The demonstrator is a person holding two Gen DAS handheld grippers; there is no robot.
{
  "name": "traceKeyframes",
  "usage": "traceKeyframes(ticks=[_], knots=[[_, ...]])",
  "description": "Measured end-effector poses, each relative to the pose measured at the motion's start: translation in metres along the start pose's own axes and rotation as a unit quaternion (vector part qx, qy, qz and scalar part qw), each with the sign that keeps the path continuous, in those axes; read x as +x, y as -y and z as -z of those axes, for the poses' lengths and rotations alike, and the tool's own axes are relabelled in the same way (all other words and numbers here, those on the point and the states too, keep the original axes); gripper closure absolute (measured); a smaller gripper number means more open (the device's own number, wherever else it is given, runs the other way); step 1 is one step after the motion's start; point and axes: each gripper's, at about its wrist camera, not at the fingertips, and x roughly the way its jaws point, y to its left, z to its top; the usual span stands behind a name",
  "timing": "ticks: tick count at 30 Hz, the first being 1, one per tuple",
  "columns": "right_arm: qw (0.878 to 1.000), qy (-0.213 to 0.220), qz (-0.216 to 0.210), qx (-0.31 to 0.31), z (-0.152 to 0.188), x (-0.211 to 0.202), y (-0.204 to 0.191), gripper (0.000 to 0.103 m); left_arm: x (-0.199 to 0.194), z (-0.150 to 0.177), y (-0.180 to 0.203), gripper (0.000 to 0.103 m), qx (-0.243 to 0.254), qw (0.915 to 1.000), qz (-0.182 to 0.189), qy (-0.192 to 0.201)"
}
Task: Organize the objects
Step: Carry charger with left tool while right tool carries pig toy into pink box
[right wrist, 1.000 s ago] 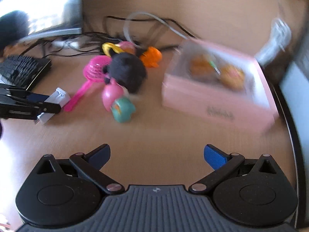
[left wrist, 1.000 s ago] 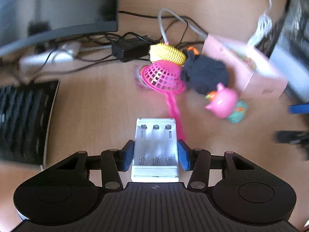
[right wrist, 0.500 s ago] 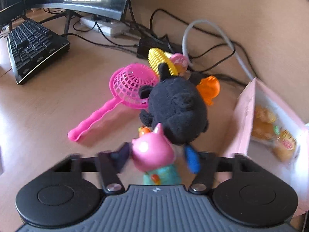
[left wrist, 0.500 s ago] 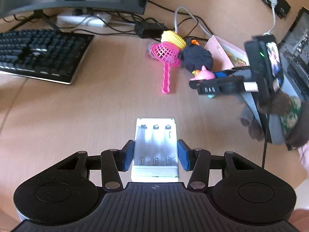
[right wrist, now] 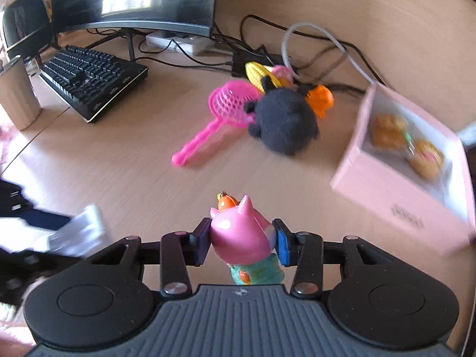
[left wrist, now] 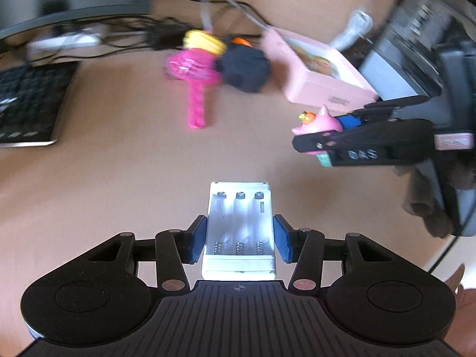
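Note:
My left gripper (left wrist: pixel 239 238) is shut on a white battery holder (left wrist: pixel 239 226) and holds it above the wooden desk. My right gripper (right wrist: pixel 242 242) is shut on a pink pig toy (right wrist: pixel 239 232) with a teal base, lifted off the desk; it also shows in the left wrist view (left wrist: pixel 319 125), at the right. A pink toy net (right wrist: pixel 229 104), a black plush (right wrist: pixel 285 122), a yellow corn toy (right wrist: pixel 258 73) and an orange toy (right wrist: pixel 321 99) lie in a pile at the back.
A pink box (right wrist: pixel 407 172) with toy food stands at the right. A black keyboard (right wrist: pixel 92 80), a monitor (right wrist: pixel 154 0), a power strip and cables sit at the back left. A beige cup (right wrist: pixel 16 98) stands at the far left.
My right gripper has shut on the pink pig toy and lifted it back from the pile. My left gripper still holds the battery holder and has shifted closer to the toys.

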Motion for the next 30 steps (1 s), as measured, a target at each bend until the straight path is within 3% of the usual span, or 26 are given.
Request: traceKeyframes(ticks=[8,12,23,25,27,30], knots=[[0.991,0.028,0.066,0.11,0.041,-0.06,0.035,0.06,0.023,-0.025,0.027,0.051,0.064,0.9959,0.062,-0.017],[0.981,0.042,0.106,0.154,0.061,-0.086,0.057,0.06,0.027,-0.064,0.046,0.051,0.087,0.9927,0.082,0.013],[0.957,0.083,0.156,0.23,0.093,-0.124,0.088,0.06,0.052,-0.207,0.086,0.051,0.101,0.9858,0.084,0.105],[0.954,0.086,0.159,0.24,0.097,-0.125,0.092,0.06,0.064,-0.23,0.093,0.05,0.095,0.9825,0.099,0.126],[0.952,0.085,0.163,0.246,0.1,-0.124,0.093,0.06,0.08,-0.245,0.095,0.05,0.086,0.9799,0.117,0.137],[0.952,0.084,0.168,0.242,0.101,-0.12,0.095,0.06,0.104,-0.254,0.099,0.052,0.074,0.982,0.106,0.138]])
